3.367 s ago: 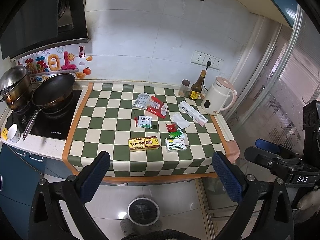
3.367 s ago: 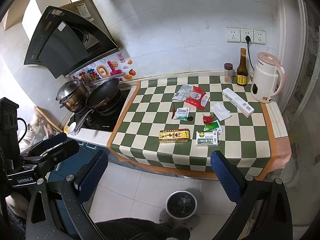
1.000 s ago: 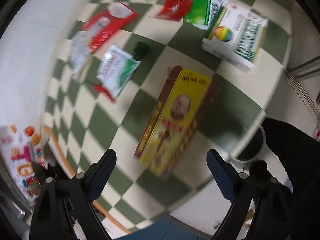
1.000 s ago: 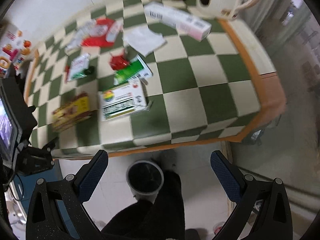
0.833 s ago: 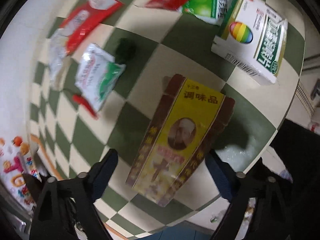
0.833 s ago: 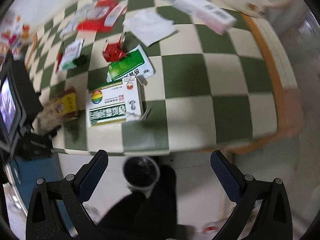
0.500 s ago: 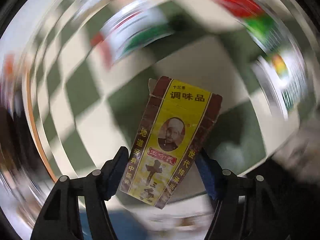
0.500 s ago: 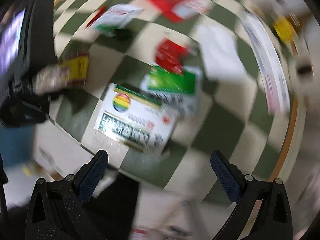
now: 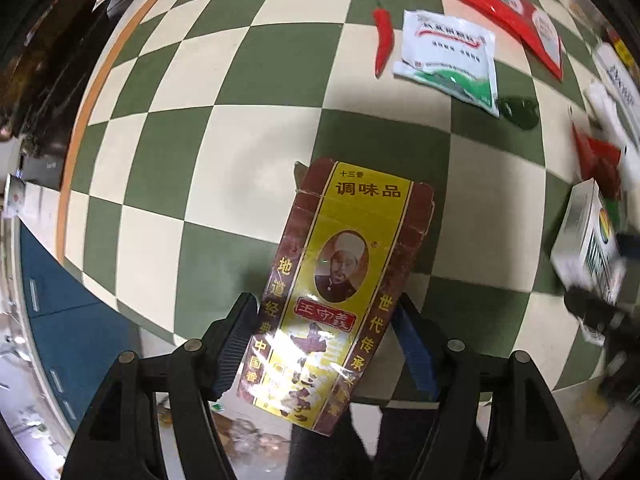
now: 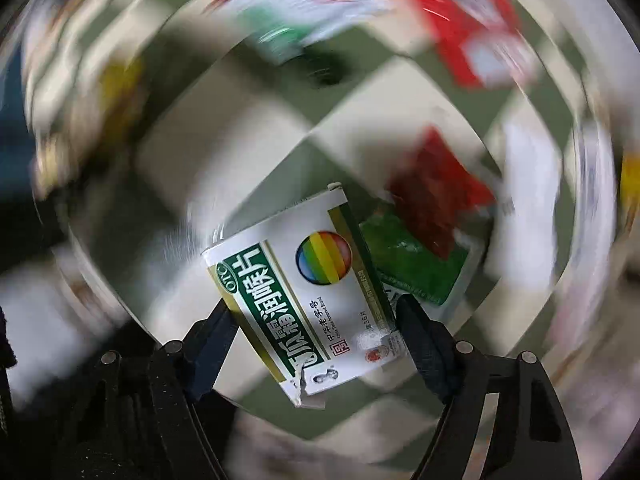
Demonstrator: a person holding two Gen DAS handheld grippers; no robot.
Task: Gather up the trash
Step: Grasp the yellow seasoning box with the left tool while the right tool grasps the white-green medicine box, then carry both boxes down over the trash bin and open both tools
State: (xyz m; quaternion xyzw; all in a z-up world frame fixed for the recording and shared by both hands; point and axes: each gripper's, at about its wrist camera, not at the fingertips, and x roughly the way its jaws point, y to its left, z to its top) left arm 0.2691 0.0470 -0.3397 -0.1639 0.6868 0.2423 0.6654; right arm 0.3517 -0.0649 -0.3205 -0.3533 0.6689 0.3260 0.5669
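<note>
My left gripper is shut on a yellow and brown seasoning box, its fingers pressed on the box's two long sides over the front edge of the green-and-cream checked counter. My right gripper is shut on a white and green medicine box with a rainbow circle. That box also shows at the right edge of the left wrist view. The right wrist view is heavily blurred by motion.
On the counter lie a red chilli, a white and green sachet, a red packet, a dark green scrap and a crumpled red wrapper. A green packet and the red wrapper lie beside the medicine box.
Both grippers came in from far back to the counter. The left one closed on the seasoning box, the right one on the medicine box. The right view is swinging fast.
</note>
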